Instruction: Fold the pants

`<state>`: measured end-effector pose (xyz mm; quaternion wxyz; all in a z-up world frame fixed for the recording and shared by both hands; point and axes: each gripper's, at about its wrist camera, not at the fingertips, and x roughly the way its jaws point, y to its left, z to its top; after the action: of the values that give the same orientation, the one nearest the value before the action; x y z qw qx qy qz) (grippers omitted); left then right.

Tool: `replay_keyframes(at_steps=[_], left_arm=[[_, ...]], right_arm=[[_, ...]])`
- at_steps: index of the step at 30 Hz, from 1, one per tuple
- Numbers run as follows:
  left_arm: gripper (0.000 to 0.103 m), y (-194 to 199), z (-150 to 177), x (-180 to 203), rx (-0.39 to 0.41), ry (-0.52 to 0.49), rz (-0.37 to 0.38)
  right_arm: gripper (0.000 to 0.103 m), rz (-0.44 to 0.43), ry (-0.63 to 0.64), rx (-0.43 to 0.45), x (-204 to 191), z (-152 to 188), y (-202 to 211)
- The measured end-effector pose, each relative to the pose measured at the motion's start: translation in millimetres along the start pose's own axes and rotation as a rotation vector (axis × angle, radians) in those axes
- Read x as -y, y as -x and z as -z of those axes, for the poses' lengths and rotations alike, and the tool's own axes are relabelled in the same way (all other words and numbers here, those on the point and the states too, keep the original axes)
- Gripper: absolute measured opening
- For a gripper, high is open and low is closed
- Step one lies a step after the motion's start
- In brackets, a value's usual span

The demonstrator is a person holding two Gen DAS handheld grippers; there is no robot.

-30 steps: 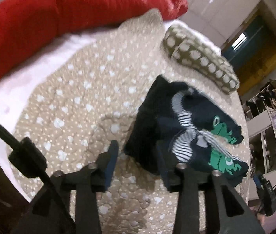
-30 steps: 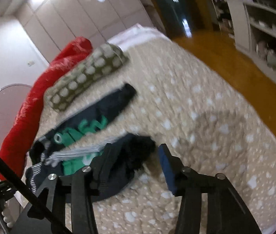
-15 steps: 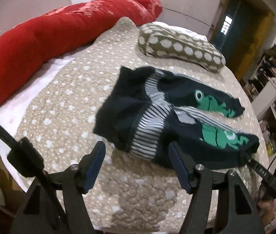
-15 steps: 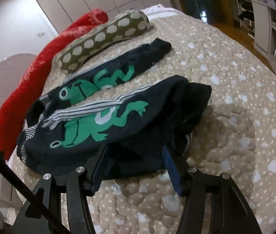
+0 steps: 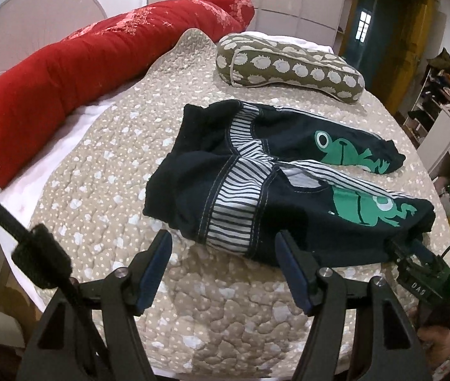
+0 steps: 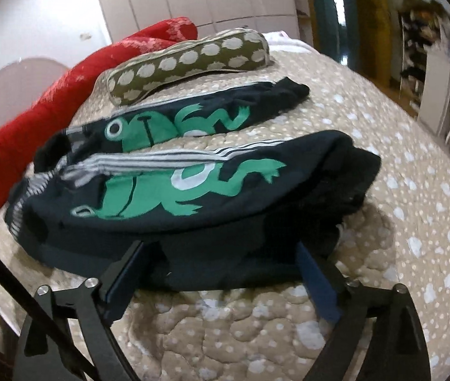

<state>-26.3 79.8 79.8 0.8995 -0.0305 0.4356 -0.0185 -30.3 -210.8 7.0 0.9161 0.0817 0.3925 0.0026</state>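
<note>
Pants (image 5: 276, 190) flat on quilt (image 5: 104, 171); right tongs (image 5: 415, 255) body reads "DAS".

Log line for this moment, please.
phase: pre-fold | pants: flat on quilt, legs apart | left gripper: open, empty | right gripper: open, at near leg
</note>
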Motion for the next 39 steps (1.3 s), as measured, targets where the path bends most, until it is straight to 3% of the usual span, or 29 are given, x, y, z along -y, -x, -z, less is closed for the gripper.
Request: replay_keyframes(at_steps=[10,17,24,28,32,36,39], left_arm=[[0.066,-3.8,0.5,12.2,-0.007,-0.033,-0.018],[0.066,-2.3,0.1,19.6,-0.006,-0.064,-0.045],[0.066,3.5,-7.4,23.0,0.008,-0.090,-0.049],[0.066,2.9,-28.2,18.8,0.012,-0.081,0.012],[0.066,-12.6,-66.4,21.3,-0.006,-0.079,0.112],[0.068,-42.4,-112.3,31.1,-0.042,-0.123,0.205],[0.068,-82.1,-147.9,43.1,-0.093,-0.176,0.262]], right_arm=[[0.100,0.021,0.041,0.034,-5.3,5.9,-0.5],[0.101,0.071,0.112,0.007,-14.6,6.6,-3.3],[0.101,0.023,0.106,-0.054,-8.5,-5.0,11.3],[0.101,-0.065,0.059,-0.039,11.4,-30.6,37.7],[0.101,-0.058,0.084,-0.004,28.9,-73.7,45.3],[0.101,-0.066,0.202,0.014,25.4,-126.0,23.0],[0.101,-0.101,0.266,-0.024,18.7,-160.1,-10.8]])
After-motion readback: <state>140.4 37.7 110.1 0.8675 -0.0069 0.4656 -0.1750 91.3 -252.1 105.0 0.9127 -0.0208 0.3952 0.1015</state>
